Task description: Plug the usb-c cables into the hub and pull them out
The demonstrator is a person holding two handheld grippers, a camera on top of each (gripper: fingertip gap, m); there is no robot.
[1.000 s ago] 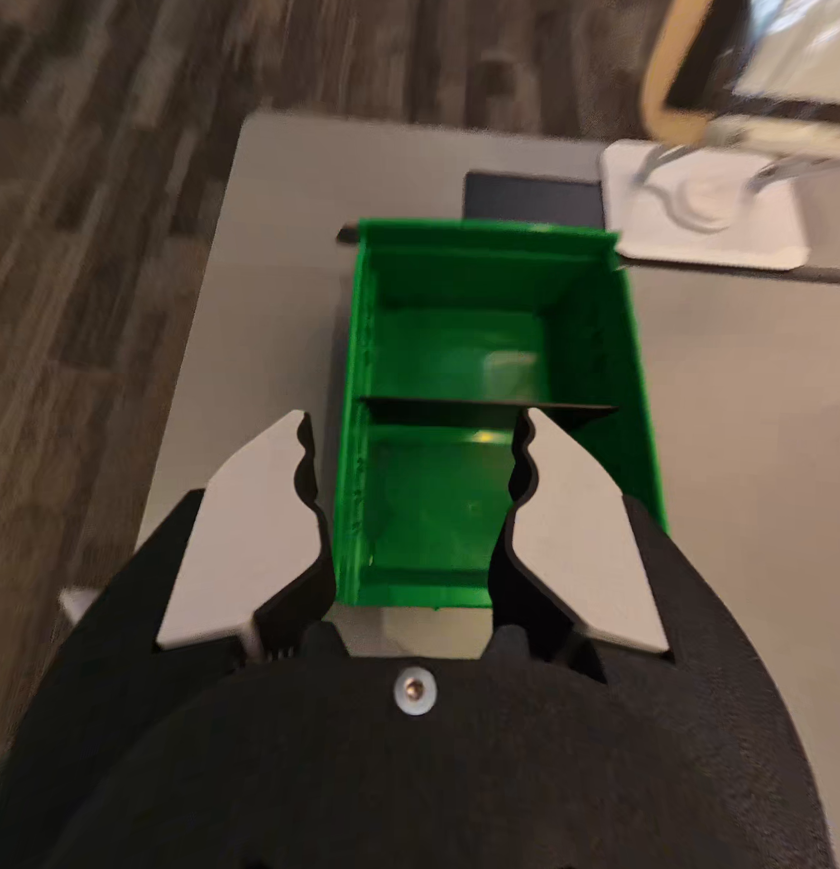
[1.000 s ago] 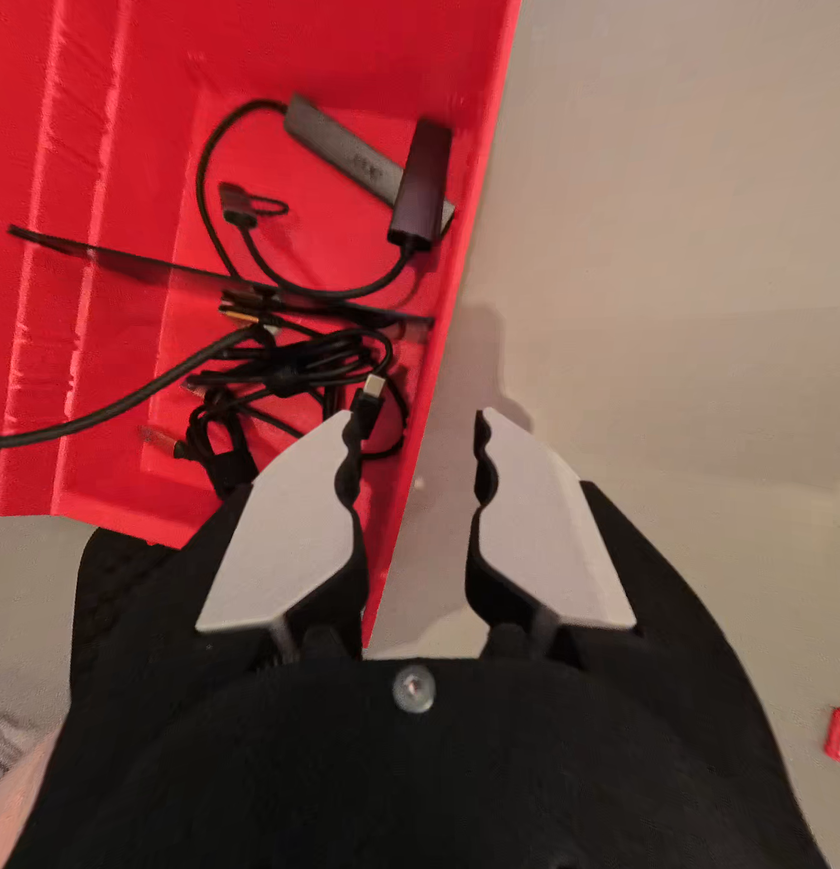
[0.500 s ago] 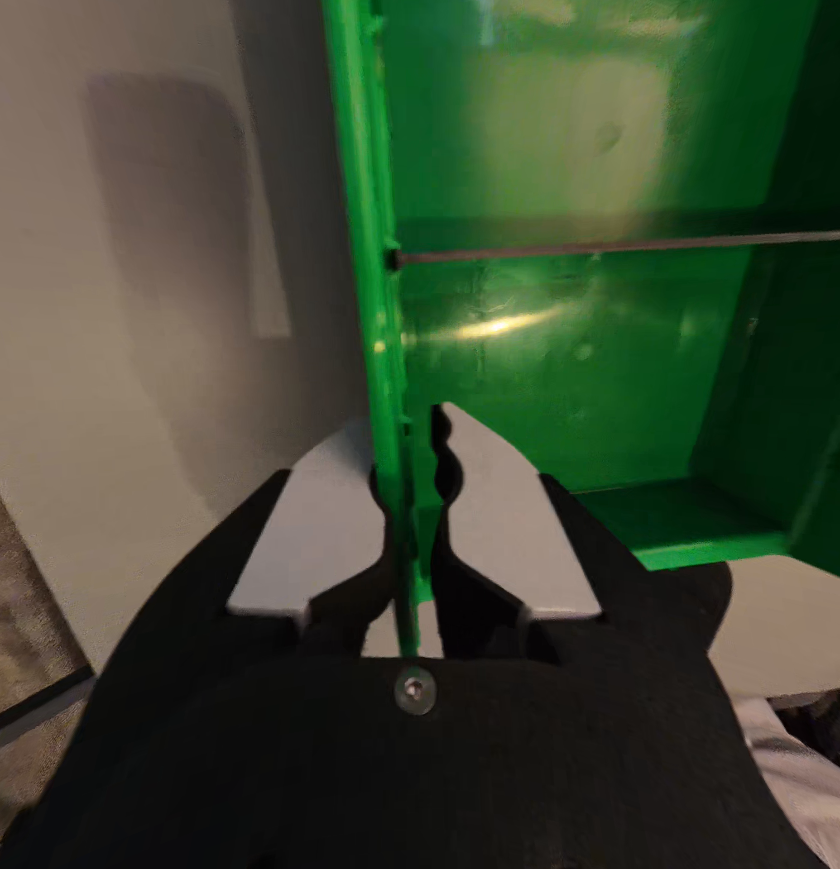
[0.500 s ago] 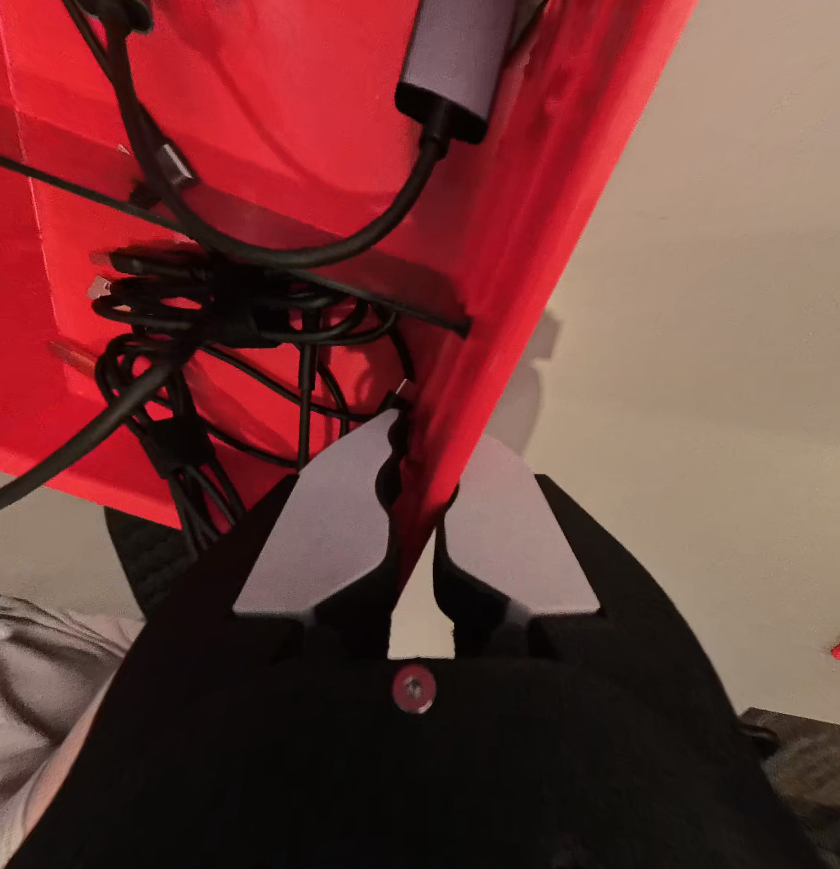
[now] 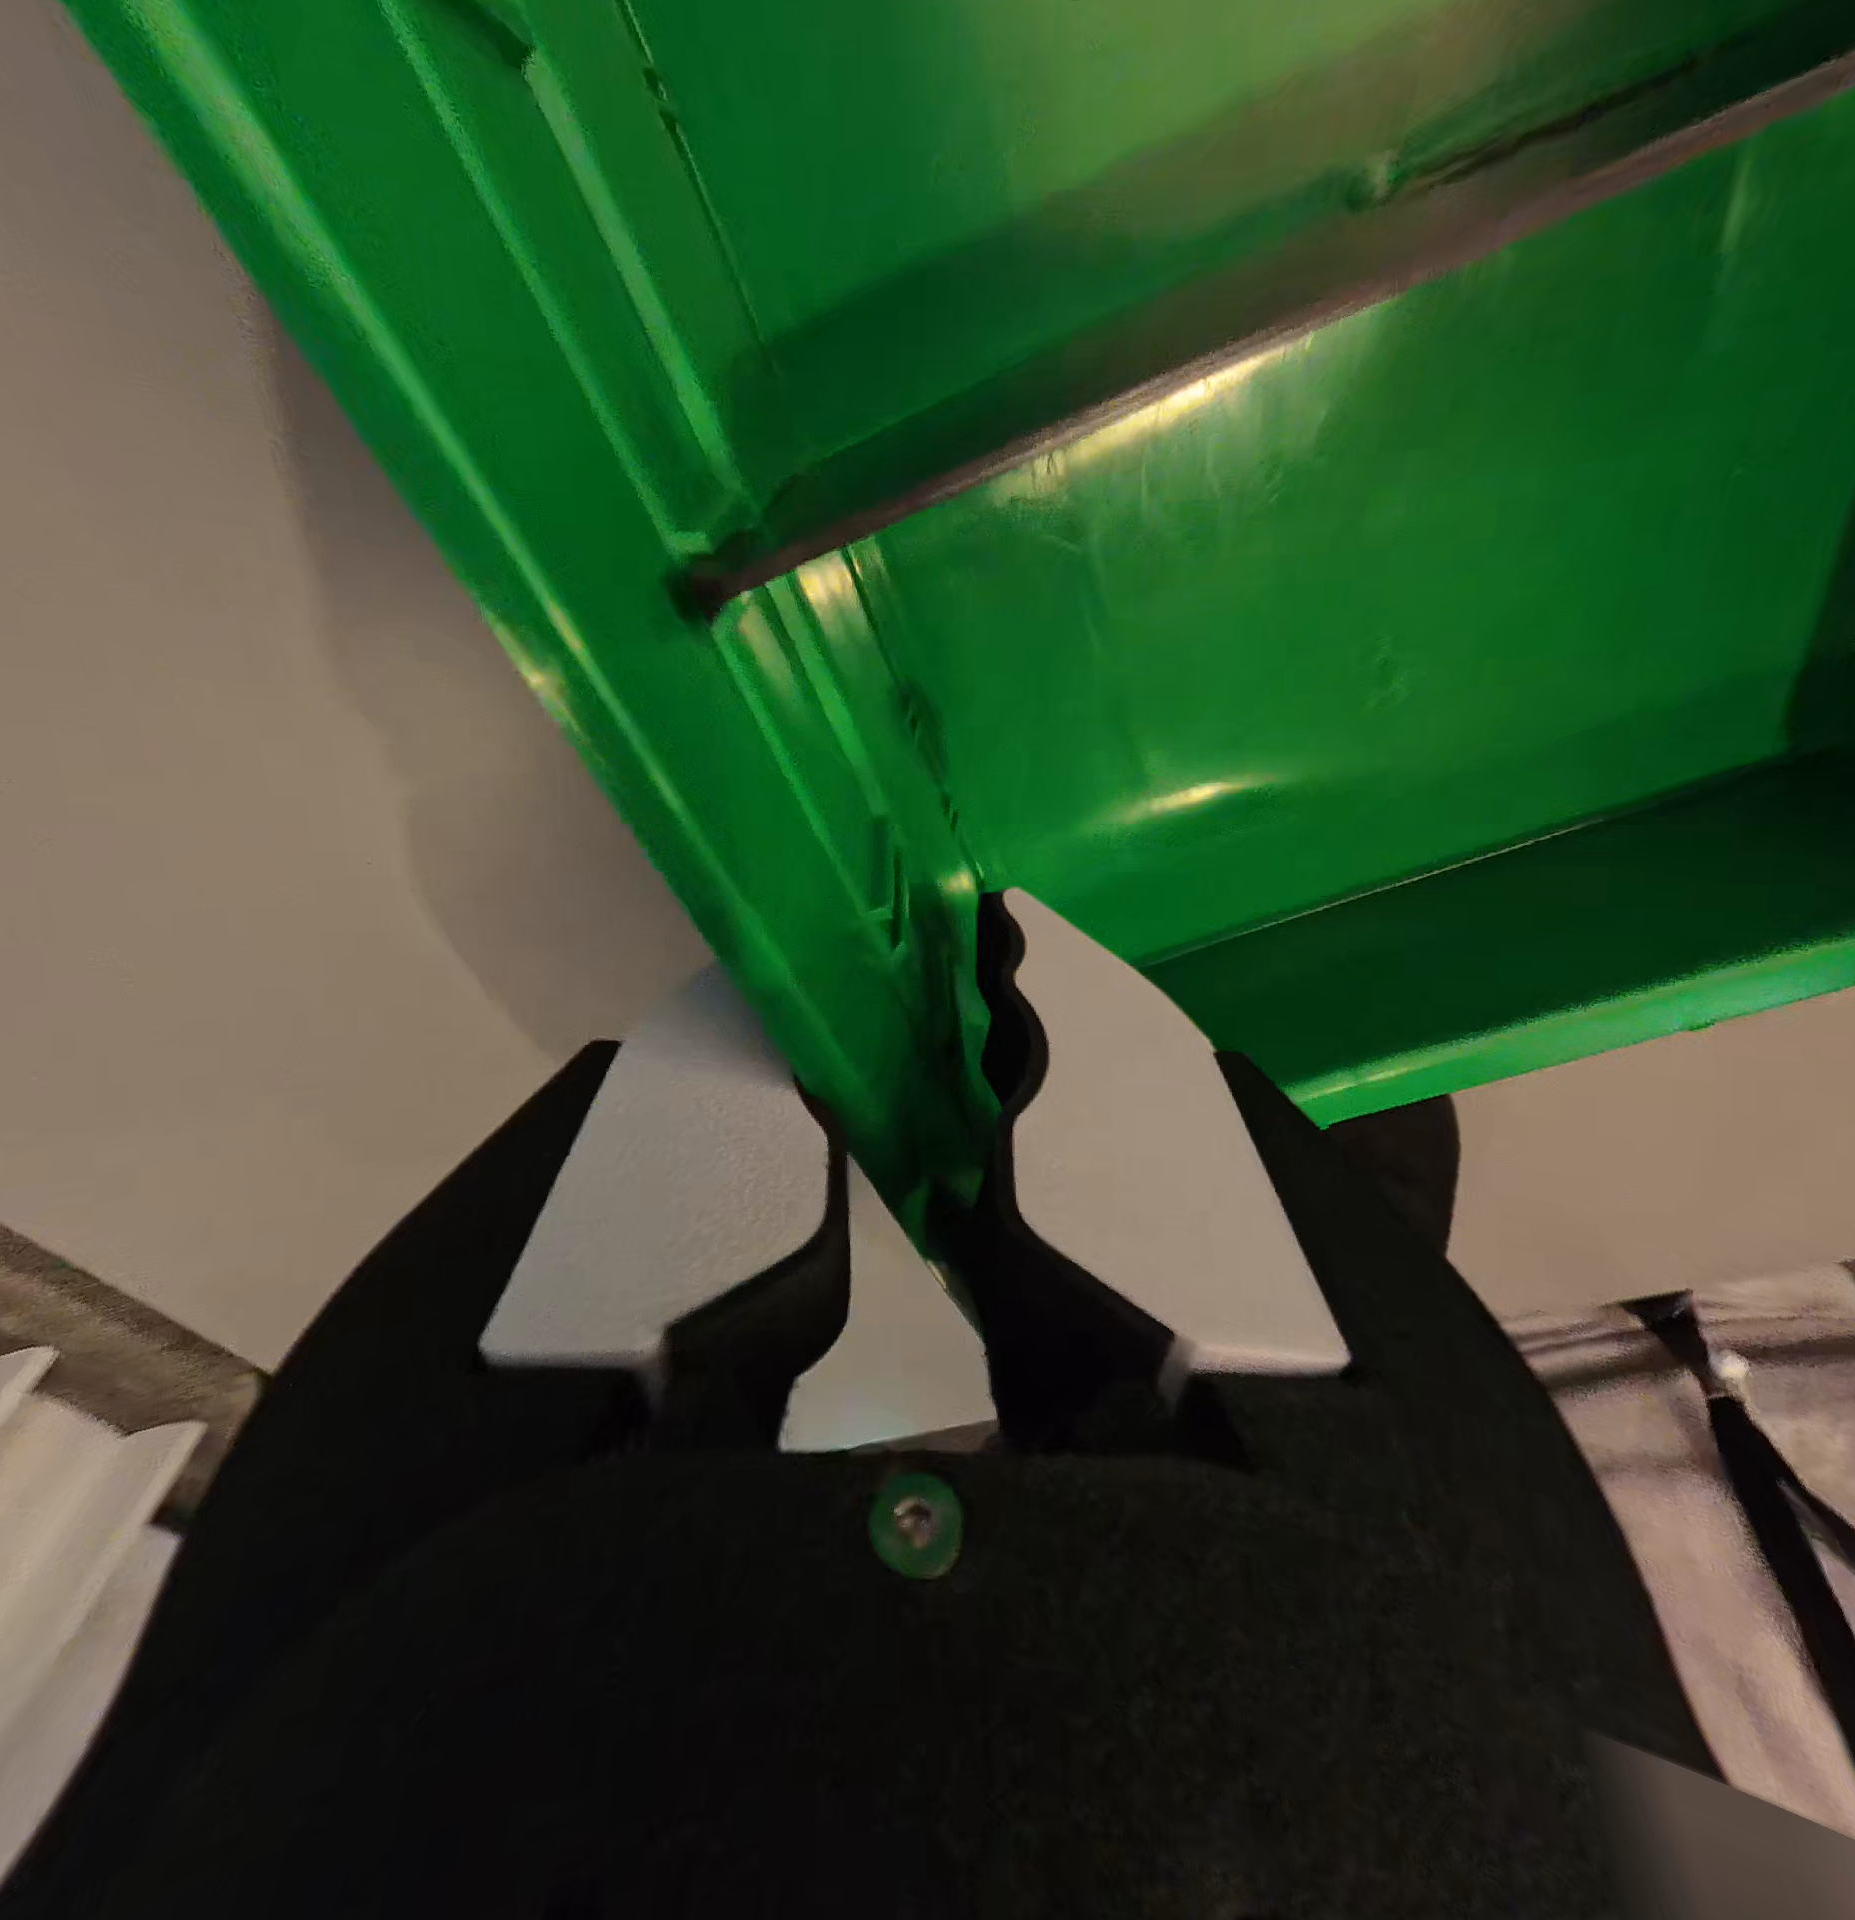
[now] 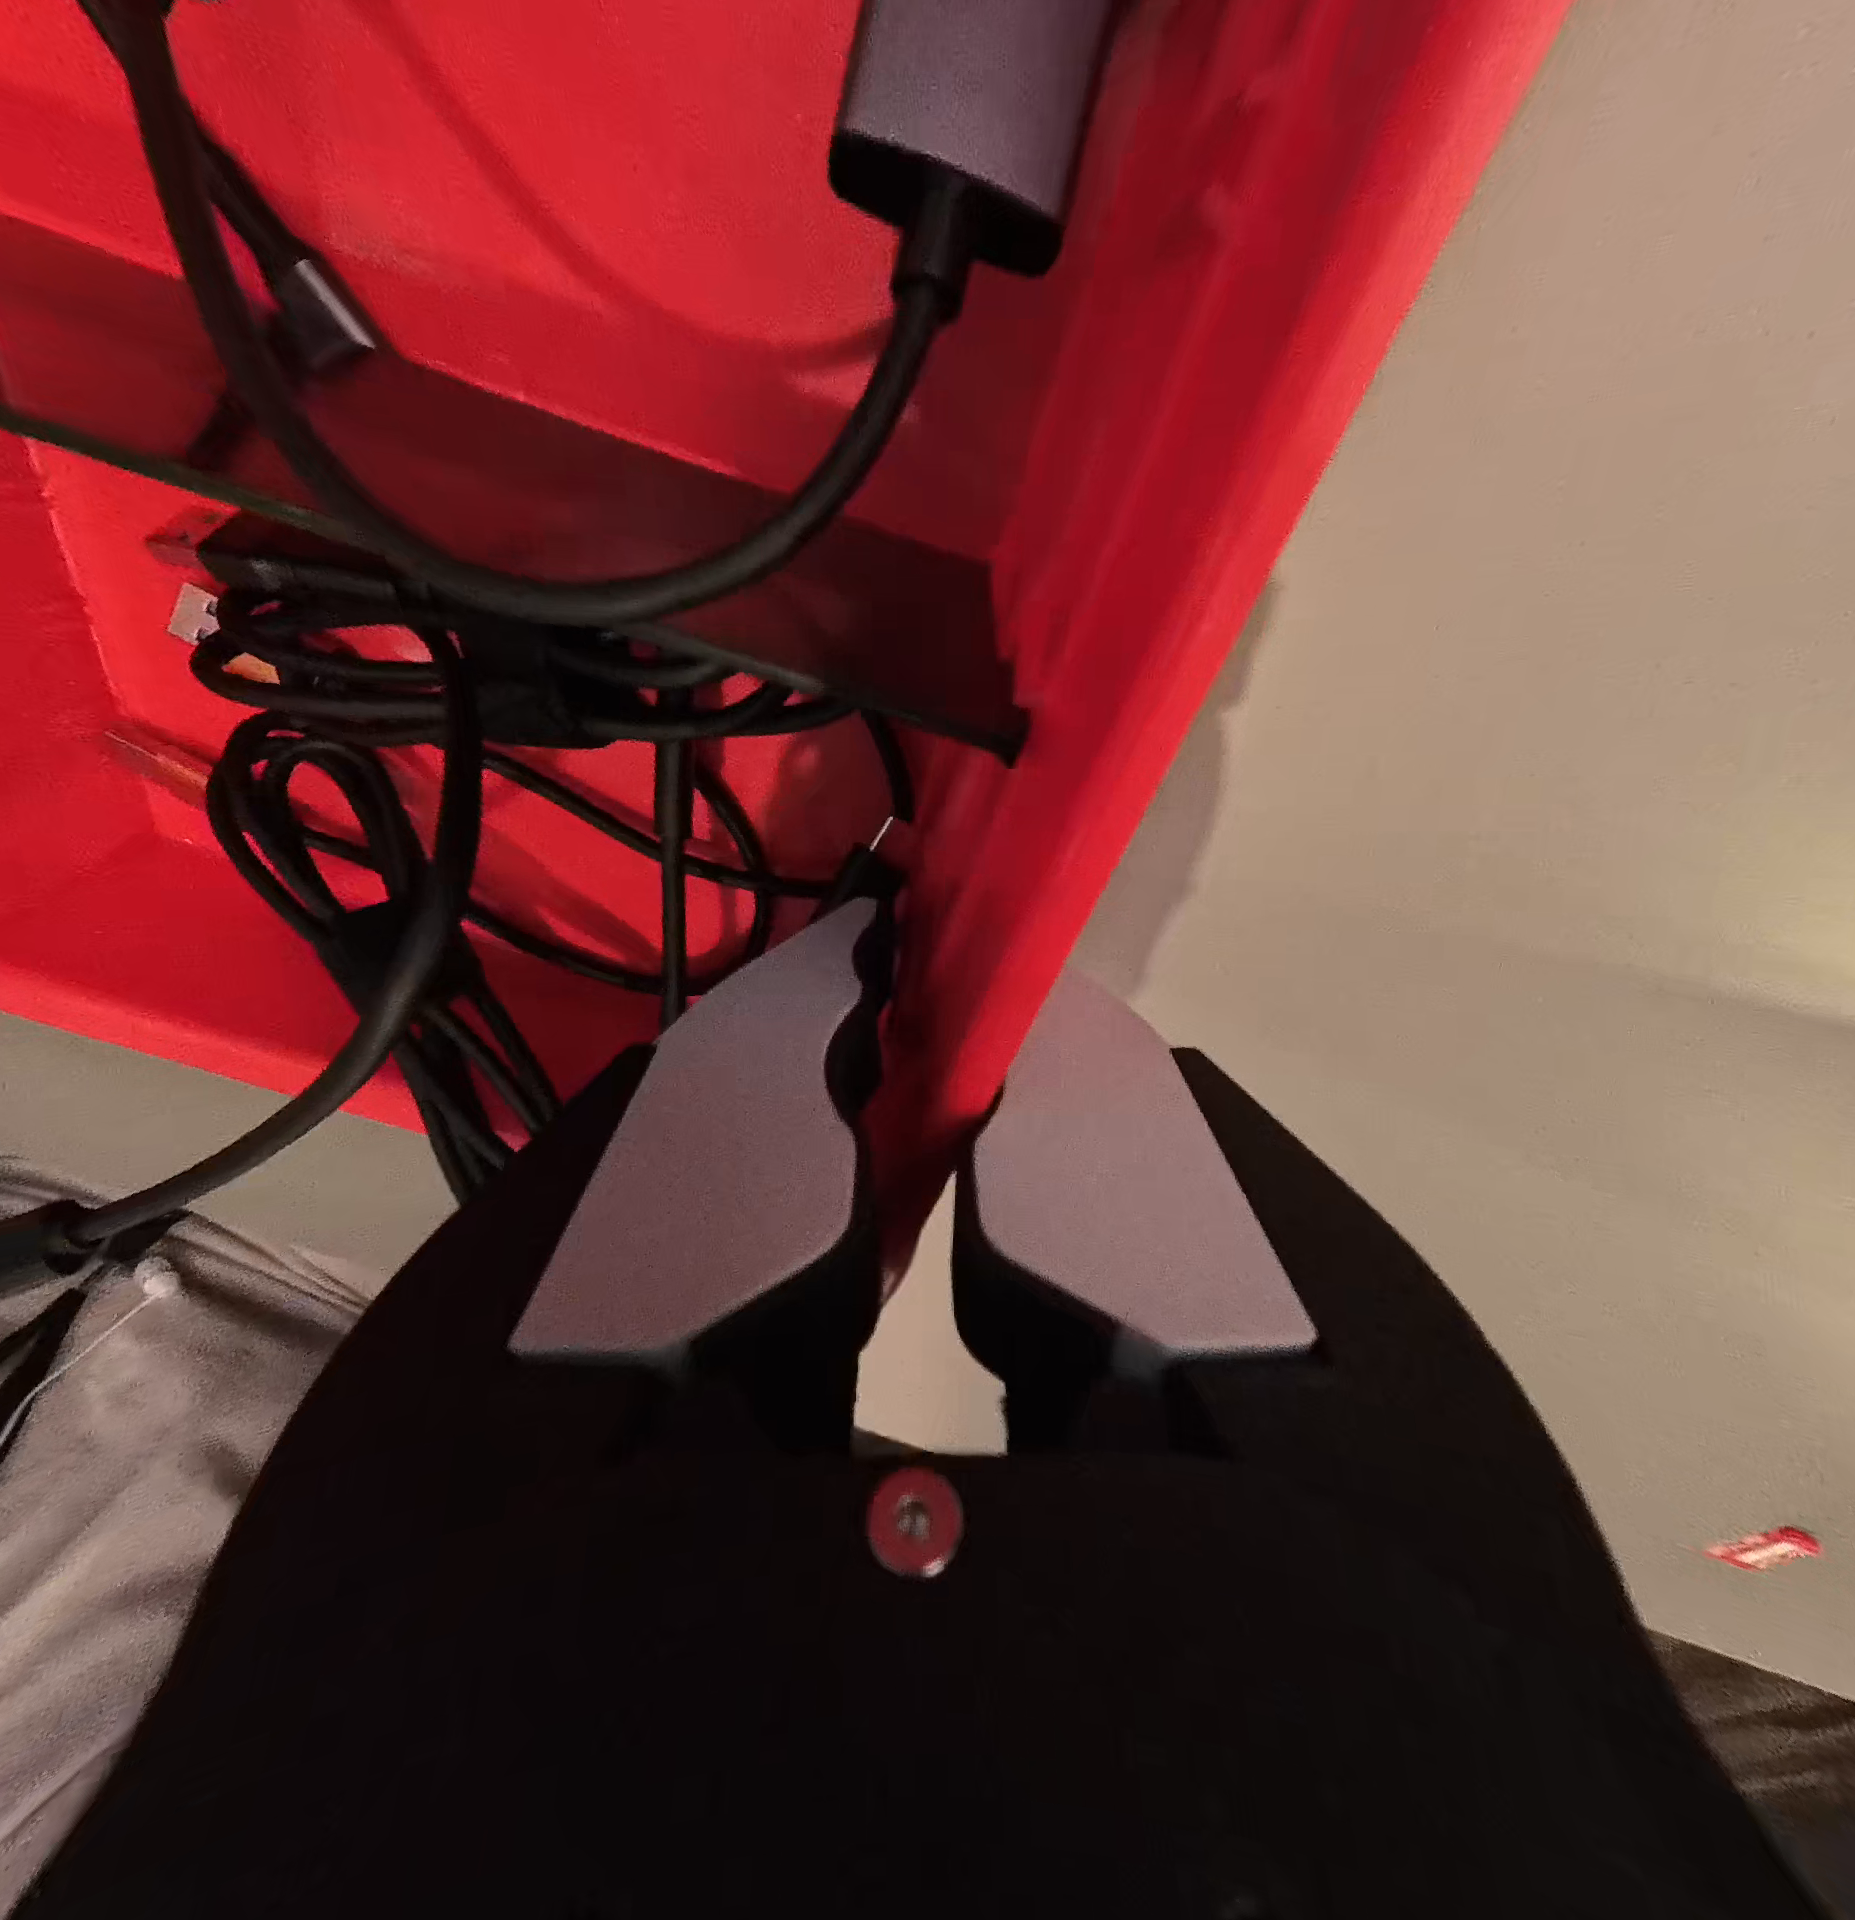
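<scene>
My left gripper [image 5: 881,997] is shut on the left side wall of an empty green bin [image 5: 1318,644], near its front corner; the bin looks turned in the view. A dark divider [image 5: 1266,332] splits the bin in two. My right gripper [image 6: 954,956] is shut on the right side wall of a red bin [image 6: 1162,520]. The red bin holds a grey hub [image 6: 964,114] with its cable in the far compartment and a tangle of black USB-C cables [image 6: 466,748] in the near one. A black divider [image 6: 694,561] separates the two compartments.
Both bins sit on a light grey table [image 6: 1525,727]. A small red scrap [image 6: 1764,1548] lies on the table at the right. Grey clothing of a person [image 6: 92,1403] shows at the near edge in both views. One cable [image 6: 310,1101] hangs over the red bin's front wall. Some 50 cm of space lies between my two pairs of fingers.
Both grippers came down from above the bins and closed on the side walls. Since half a second ago the green bin has swung round in the left view; the red bin shifted slightly.
</scene>
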